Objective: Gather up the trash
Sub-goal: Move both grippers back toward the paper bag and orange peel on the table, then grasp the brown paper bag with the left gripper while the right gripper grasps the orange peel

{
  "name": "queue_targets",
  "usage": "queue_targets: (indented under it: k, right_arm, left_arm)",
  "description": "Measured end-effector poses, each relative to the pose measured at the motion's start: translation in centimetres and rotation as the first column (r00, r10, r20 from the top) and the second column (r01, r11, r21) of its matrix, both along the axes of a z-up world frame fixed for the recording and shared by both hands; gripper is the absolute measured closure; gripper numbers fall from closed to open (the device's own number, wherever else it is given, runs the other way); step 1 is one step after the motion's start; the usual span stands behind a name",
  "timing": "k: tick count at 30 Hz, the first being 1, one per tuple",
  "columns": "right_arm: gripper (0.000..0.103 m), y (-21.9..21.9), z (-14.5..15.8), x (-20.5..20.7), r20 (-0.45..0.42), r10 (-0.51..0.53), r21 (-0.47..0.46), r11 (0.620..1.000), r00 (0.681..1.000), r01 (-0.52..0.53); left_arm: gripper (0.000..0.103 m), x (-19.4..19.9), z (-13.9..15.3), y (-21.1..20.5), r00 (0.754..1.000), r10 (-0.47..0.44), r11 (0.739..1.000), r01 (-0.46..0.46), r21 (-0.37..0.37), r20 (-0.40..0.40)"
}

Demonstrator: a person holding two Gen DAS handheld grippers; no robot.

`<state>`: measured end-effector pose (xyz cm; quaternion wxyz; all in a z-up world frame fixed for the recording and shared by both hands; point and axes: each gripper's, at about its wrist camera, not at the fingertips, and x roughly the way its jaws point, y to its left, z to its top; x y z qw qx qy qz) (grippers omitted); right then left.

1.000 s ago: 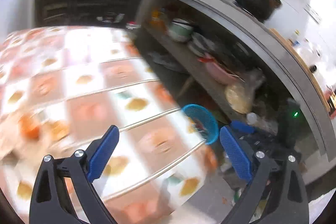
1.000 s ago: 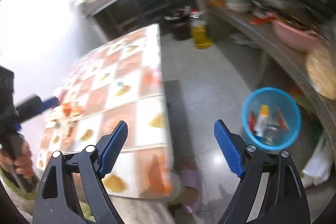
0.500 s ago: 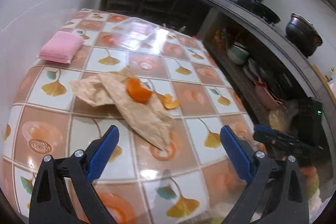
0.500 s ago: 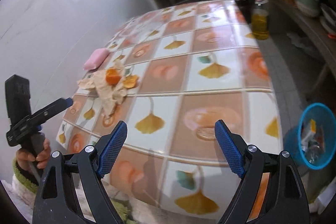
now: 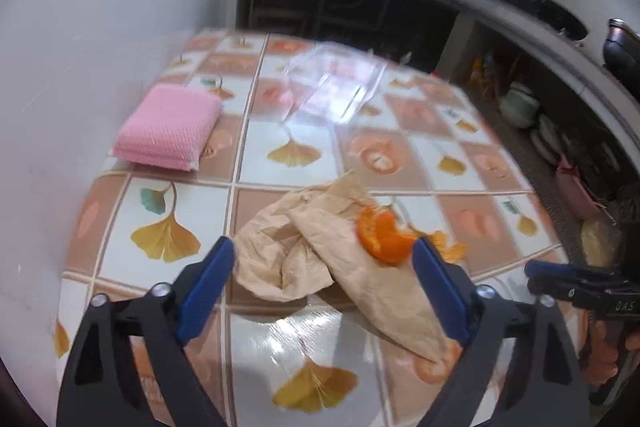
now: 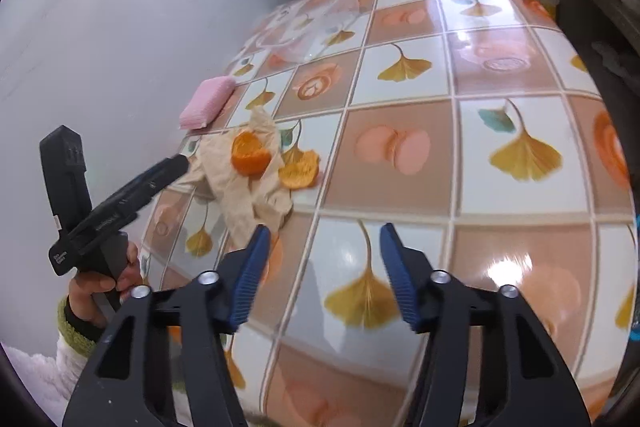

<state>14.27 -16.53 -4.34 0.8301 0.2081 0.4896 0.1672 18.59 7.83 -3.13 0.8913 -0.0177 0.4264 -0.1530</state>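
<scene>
two grippers closing, empty: left gripper (image 5: 322, 277) wide over crumpled brown paper (image 5: 320, 247), right gripper (image 6: 320, 267) narrower above tablecloth (image 6: 440, 147). partly blurred clear container (image 5: 336, 87); "das" barely legible.

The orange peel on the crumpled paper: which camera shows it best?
The left wrist view: the orange peel sits close and large on the crumpled paper, its hollow side visible. The right wrist view shows the same peel farther away and smaller, with a second, flatter piece beside it on the table.
</scene>
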Motion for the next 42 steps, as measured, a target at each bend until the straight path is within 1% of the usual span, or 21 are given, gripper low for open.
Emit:
queue_targets:
  k: [3, 5, 6, 7, 9, 10, 11, 12, 13, 15, 19, 22, 25, 28, 30, 31, 32, 36, 39, 42]
  right_arm:
    - [0.058, 0.8, -0.3, 1.9, -0.008, 0.019, -0.018, 1.000, 1.000, -0.019]
    - [0.061, 1.2, -0.6, 2.8, -0.012, 0.029, -0.035, 0.999, 0.999, -0.030]
    - [0.063, 1.6, -0.7, 3.3, -0.015, 0.036, -0.046, 0.998, 0.999, -0.037]
    - [0.064, 1.8, -0.8, 3.6, -0.016, 0.042, -0.051, 0.998, 0.999, -0.043]
    - [0.068, 2.1, -1.0, 4.0, -0.020, 0.052, -0.058, 0.997, 0.998, -0.053]
    - [0.069, 2.2, -1.1, 4.2, -0.021, 0.058, -0.060, 0.996, 0.998, -0.059]
    - [0.070, 2.3, -1.1, 4.2, -0.022, 0.062, -0.063, 0.996, 0.998, -0.063]
    - [0.071, 2.5, -1.2, 4.3, -0.025, 0.069, -0.071, 0.995, 0.997, -0.070]
    - [0.072, 2.5, -1.2, 4.2, -0.026, 0.074, -0.074, 0.994, 0.997, -0.076]
    - [0.074, 2.7, -1.2, 4.1, -0.031, 0.086, -0.081, 0.993, 0.996, -0.089]
    - [0.075, 3.3, -1.2, 4.1, -0.032, 0.102, -0.112, 0.988, 0.994, -0.105]
    - [0.075, 3.9, -1.3, 4.2, -0.033, 0.117, -0.145, 0.982, 0.993, -0.121]
    - [0.076, 5.0, -1.2, 4.6, -0.020, 0.137, -0.203, 0.970, 0.990, -0.138]
    - [0.083, 5.9, -1.2, 4.8, -0.012, 0.154, -0.264, 0.953, 0.988, -0.152]
    - [0.092, 6.7, -1.2, 4.9, -0.009, 0.170, -0.311, 0.936, 0.985, -0.165]
    - [0.094, 7.0, -1.2, 5.0, -0.009, 0.180, -0.324, 0.930, 0.984, -0.173]
    - [0.100, 7.2, -1.2, 5.0, -0.012, 0.190, -0.325, 0.928, 0.982, -0.184]
    - [0.102, 7.5, -1.1, 4.8, -0.007, 0.183, -0.340, 0.924, 0.983, -0.175]
    - [0.102, 7.2, -0.4, 4.5, 0.003, 0.178, -0.311, 0.935, 0.984, -0.168]
    - [0.102, 7.1, 1.2, 3.9, 0.031, 0.178, -0.277, 0.947, 0.983, -0.163]
  left_arm:
    - [0.029, 1.1, -1.4, -0.5, 0.999, -0.007, 1.000, 0.009, 0.029, -0.042]
    - [0.038, 1.3, -2.3, -1.1, 0.998, -0.030, 0.998, 0.033, 0.045, -0.059]
    - [0.045, 1.2, -2.5, -1.3, 0.998, -0.035, 0.998, 0.038, 0.056, -0.061]
    - [0.049, 1.1, -2.7, -1.5, 0.997, -0.044, 0.997, 0.048, 0.064, -0.062]
    - [0.067, 0.9, -3.0, -1.6, 0.996, -0.059, 0.996, 0.063, 0.065, -0.065]
    - [0.074, 0.8, -3.1, -1.6, 0.996, -0.064, 0.995, 0.068, 0.067, -0.065]
    - [0.078, 0.6, -3.2, -1.6, 0.996, -0.069, 0.995, 0.073, 0.070, -0.061]
    - [0.086, 0.4, -3.2, -1.6, 0.995, -0.078, 0.994, 0.082, 0.070, -0.063]
    - [0.089, 0.1, -3.2, -1.5, 0.994, -0.083, 0.994, 0.087, 0.063, -0.067]
    - [0.090, -0.4, -3.2, -1.2, 0.994, -0.083, 0.995, 0.087, 0.041, -0.076]
    - [0.090, -2.4, -3.2, -0.7, 0.992, -0.090, 0.996, 0.092, 0.008, -0.093]
    - [0.090, -3.9, -3.3, -0.5, 0.992, -0.092, 0.996, 0.093, 0.005, -0.091]
    - [0.090, -4.9, -3.3, -0.3, 0.993, -0.087, 0.996, 0.088, 0.003, -0.084]
    - [0.090, -5.1, -3.3, -0.1, 0.993, -0.081, 0.997, 0.081, -0.009, -0.080]
    - [0.090, -5.1, -3.4, 0.0, 0.994, -0.081, 0.997, 0.080, -0.012, -0.076]
    - [0.090, -5.1, -3.4, 0.0, 0.994, -0.081, 0.997, 0.081, -0.013, -0.073]
    - [0.090, -5.2, -3.4, 0.0, 0.994, -0.082, 0.997, 0.081, -0.013, -0.069]
    - [0.090, -5.2, -3.5, 0.3, 0.995, -0.081, 0.996, 0.079, -0.034, -0.064]
    - [0.089, -5.4, -3.5, 0.5, 0.995, -0.083, 0.996, 0.080, -0.042, -0.062]
    - [0.088, -5.5, -3.5, 0.7, 0.994, -0.087, 0.995, 0.083, -0.053, -0.060]
